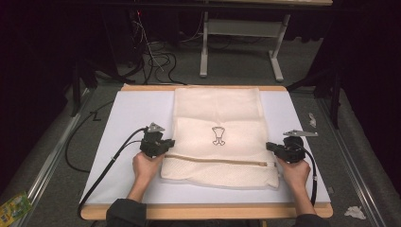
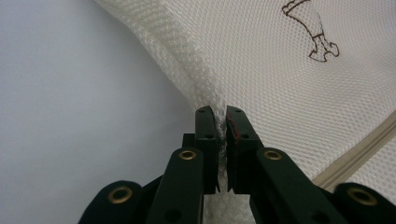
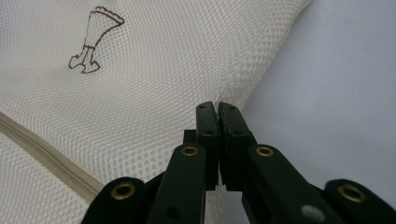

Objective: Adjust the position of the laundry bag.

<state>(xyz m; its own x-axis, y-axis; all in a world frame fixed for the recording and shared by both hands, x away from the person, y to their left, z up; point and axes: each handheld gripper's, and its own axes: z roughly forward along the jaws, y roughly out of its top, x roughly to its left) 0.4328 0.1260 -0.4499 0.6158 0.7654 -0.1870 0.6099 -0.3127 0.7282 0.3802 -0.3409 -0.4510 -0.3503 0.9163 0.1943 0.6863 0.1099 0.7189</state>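
mesh laundry bag (image 1: 218, 137) lies flat mid-table on the white sheet (image 1: 127, 113), far end reaching toward the table's back edge, zip (image 1: 215, 161) running across near my side. a small brown printed figure (image 1: 218, 135) sits at its centre.

left gripper (image 1: 166, 144): jaws nearly shut, pinching the bag's left side seam; in the left gripper view i can see a ridge of mesh (image 2: 222, 126) squeezed between the pads. right gripper (image 1: 270, 146): jaws closed tight on the right edge; the right gripper view shows the mesh edge (image 3: 218, 105) running into the closed pads.

progress, as i judge it: both side grips look set, level with each other just above the zip. the cloth appears barely raised from the sheet, near end not folded over. so grasping looks done; the lift, fold or carry is all still to come. far half of the bag lies smooth, untouched.
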